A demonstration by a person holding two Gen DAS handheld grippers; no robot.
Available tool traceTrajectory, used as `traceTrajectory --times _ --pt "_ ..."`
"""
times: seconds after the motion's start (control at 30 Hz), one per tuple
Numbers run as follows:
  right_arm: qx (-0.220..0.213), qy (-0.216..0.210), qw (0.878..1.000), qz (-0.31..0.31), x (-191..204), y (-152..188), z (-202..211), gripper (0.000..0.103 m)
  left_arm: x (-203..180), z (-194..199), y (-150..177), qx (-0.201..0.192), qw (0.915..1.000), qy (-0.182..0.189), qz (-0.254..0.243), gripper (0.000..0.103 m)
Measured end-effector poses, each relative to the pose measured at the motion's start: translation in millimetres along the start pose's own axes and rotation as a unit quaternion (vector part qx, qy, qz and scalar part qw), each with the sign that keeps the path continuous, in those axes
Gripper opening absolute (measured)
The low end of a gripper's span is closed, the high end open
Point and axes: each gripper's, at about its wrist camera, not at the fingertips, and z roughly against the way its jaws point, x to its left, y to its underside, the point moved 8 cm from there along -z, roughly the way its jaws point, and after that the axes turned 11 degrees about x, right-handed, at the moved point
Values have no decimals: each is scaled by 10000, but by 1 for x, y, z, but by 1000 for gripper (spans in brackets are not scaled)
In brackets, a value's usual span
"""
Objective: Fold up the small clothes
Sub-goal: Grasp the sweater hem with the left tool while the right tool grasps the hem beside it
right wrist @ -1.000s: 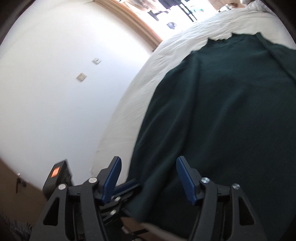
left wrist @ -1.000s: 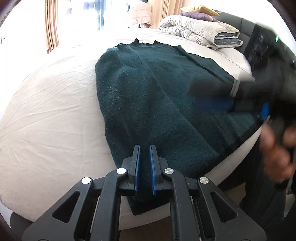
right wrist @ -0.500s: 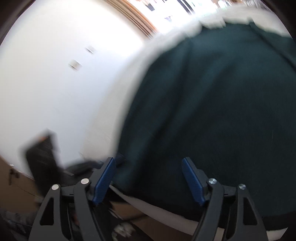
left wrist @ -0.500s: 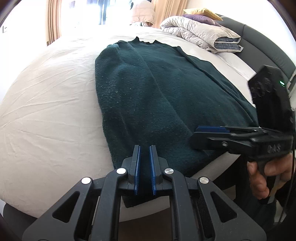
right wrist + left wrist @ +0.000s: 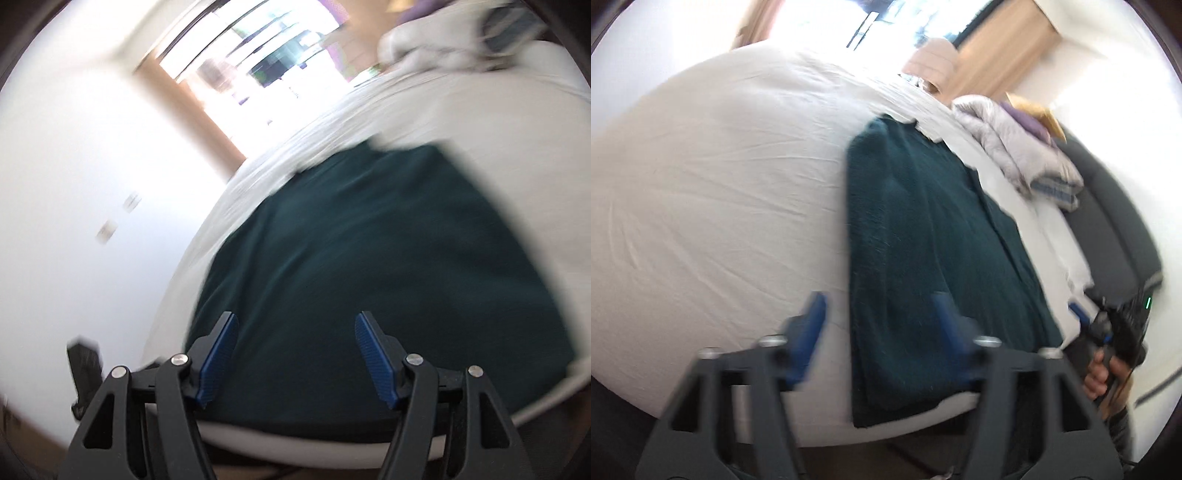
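Left gripper (image 5: 879,332) fingers, clenched earlier, are opening; green garment (image 5: 923,240) at 12 o'clock released. Right gripper (image 5: 295,354) open, empty.

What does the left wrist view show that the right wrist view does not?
Only the left wrist view shows the person's hand holding the right gripper at the bed's near corner, the dark headboard, and the left gripper, its jaws opening with no cloth pinched.

Only the right wrist view shows the white wall with two switch plates.

Both show the dark green garment lying folded lengthwise on the white bed sheet, the folded duvet and the bright window.
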Motion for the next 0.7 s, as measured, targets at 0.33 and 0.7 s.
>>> traceTrajectory --times 0.33,0.7 --pt "-163 47 9994 -307 -39 -3 21 70 14 -47 -4 823 9891 705 1001 64" --pt "-452 1276 9855 -1024 -120 -11 68 71 -17 -93 -12 1381 9868 656 531 63"
